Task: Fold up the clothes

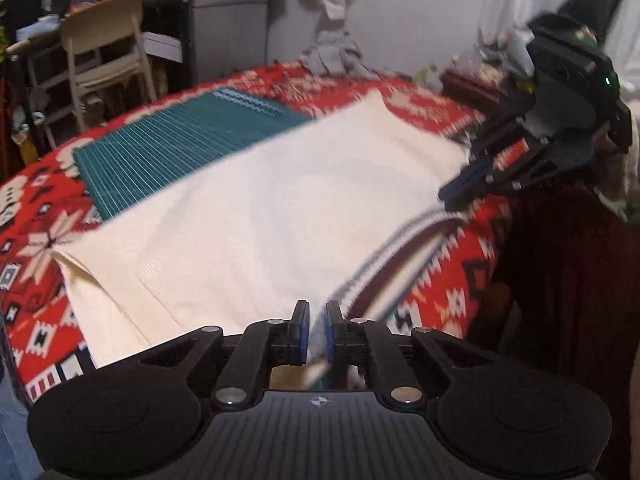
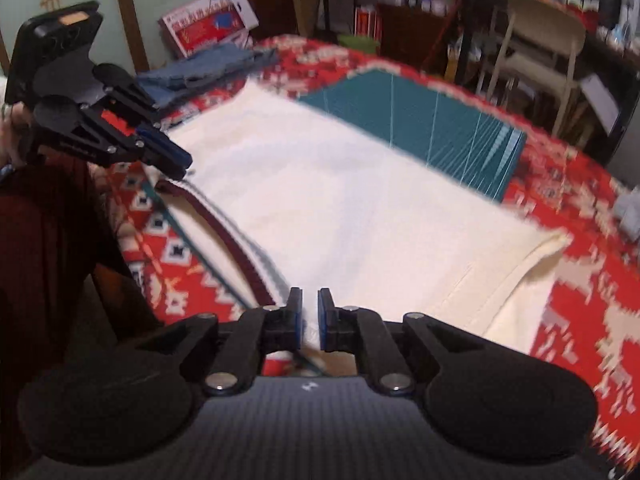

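A cream garment [image 1: 256, 208] is spread across a table covered by a red patterned cloth [image 1: 452, 280], with its far part overlapping a teal cutting mat [image 1: 168, 148]. Its striped hem [image 1: 400, 256] lies along the near table edge. The left gripper [image 1: 318, 332] is seen low at that hem, its blue-padded fingers [image 1: 301, 332] drawn close with a fold of pale fabric pinched between them. The right gripper [image 2: 310, 326] is held likewise at the hem's other end, fabric caught in the narrow gap between its fingers [image 2: 326, 326]. A folded blue-grey garment [image 2: 208, 68] is laid at the far side of the table. A cream chair [image 1: 106, 46] is seen beyond the table.
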Motion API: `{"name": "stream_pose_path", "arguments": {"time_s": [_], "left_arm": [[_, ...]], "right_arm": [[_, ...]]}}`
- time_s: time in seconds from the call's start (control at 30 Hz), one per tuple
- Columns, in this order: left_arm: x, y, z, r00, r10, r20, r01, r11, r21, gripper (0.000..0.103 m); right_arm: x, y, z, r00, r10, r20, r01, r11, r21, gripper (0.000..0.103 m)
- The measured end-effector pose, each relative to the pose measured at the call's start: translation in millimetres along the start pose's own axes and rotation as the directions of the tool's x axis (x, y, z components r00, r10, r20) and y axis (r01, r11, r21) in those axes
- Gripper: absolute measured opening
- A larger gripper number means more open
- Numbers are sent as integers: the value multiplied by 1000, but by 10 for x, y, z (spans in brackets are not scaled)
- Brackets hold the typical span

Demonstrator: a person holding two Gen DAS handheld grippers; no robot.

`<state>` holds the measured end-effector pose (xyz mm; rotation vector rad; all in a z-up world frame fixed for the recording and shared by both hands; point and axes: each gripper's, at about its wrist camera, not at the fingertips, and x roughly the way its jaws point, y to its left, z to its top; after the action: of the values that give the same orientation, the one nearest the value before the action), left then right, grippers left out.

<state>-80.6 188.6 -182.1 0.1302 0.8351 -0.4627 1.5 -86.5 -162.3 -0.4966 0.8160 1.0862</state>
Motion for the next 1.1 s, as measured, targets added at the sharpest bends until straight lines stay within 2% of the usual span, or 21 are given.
{"name": "stream_pose_path", "arguments": {"time_s": [0.1,0.23,0.3,0.4,0.5,0.57,0.67,0.77,0.83,0.93,1.03,1.1], "left_arm": [[-36,27,-62,1000,-5,6,6,1000,-31,8],[-135,104,-25,999,-8,33,12,994,-112,8],[-210,172,23,998,12,60,-3,989,-150,8],[-303,380,111,994,64,91,-39,967,-252,16],[-357,632,186,983,162,91,-123,935,-332,16],[-361,810,208,972,223,71,-182,911,-371,16],[-336,1086,186,955,294,33,-245,850,-467,24],[-321,1342,106,954,298,15,-233,774,-588,30],[-303,1448,71,953,301,16,-223,740,-635,32],[-248,1585,47,962,273,33,-174,697,-696,33],[-191,1682,50,970,238,57,-119,664,-738,31],[-173,1706,67,971,227,74,-99,665,-740,22]], "right_arm": [[-8,-24,-72,1000,9,12,-9,999,46,11],[-108,-218,-115,997,28,74,-42,979,200,12],[-227,-367,-124,991,9,132,-48,956,291,12],[-400,-673,-130,976,-65,206,-32,900,436,13],[-484,-1008,-129,960,-158,231,7,838,546,15],[-482,-1211,-123,951,-212,227,40,808,588,24],[-352,-1437,-124,948,-253,193,73,763,642,25],[-241,-1615,-163,949,-261,174,69,714,697,25],[-174,-1708,-179,951,-256,173,52,687,725,31],[-81,-1790,-169,953,-246,178,36,673,739,36],[14,-1832,-146,956,-231,179,19,661,750,37],[65,-1849,-128,958,-221,182,8,655,756,37]]}}
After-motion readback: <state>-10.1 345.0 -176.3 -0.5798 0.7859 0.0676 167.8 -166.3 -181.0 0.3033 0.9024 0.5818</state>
